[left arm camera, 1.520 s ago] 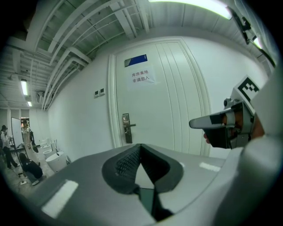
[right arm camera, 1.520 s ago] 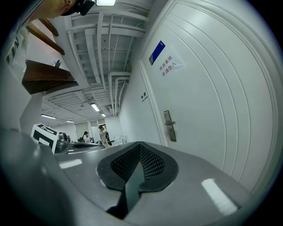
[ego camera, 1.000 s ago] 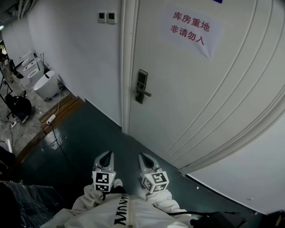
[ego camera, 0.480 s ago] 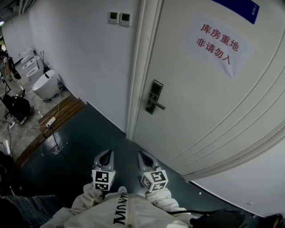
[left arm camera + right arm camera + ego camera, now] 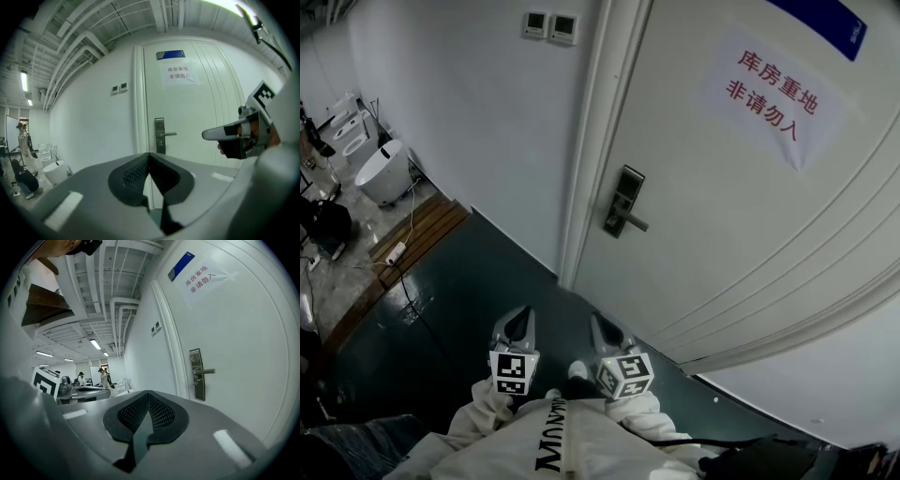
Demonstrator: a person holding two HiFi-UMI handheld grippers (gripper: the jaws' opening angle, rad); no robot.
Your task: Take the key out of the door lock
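- Grey jaws of the left gripper [image 5: 518, 324] are pressed together at the tips, with nothing between them.
- Right gripper [image 5: 602, 328] is likewise clenched and empty, its pads meeting in a closed seam.
- Both grippers sit side by side, close to the person's white sleeves [image 5: 492, 412], and point toward the door [image 5: 741, 244], well apart from it.
- Under them lies a dark teal floor [image 5: 459, 291].
- Ahead stands the lock [image 5: 622, 199], a dark upright plate near the door's left edge, with a lever [image 5: 635, 222] pointing right.
- In the right gripper view a small nub [image 5: 197, 379] shows just under the lever. It may be the key, but it is too small to tell.
- Higher on the white panelled door hang a paper sign [image 5: 772, 94] with red characters and a blue plate [image 5: 830, 19].
- Two wall switches [image 5: 550, 25] sit left of the door frame.
- Far left are a wooden step [image 5: 427, 228], a power strip [image 5: 395, 251] and a white tub [image 5: 377, 171].
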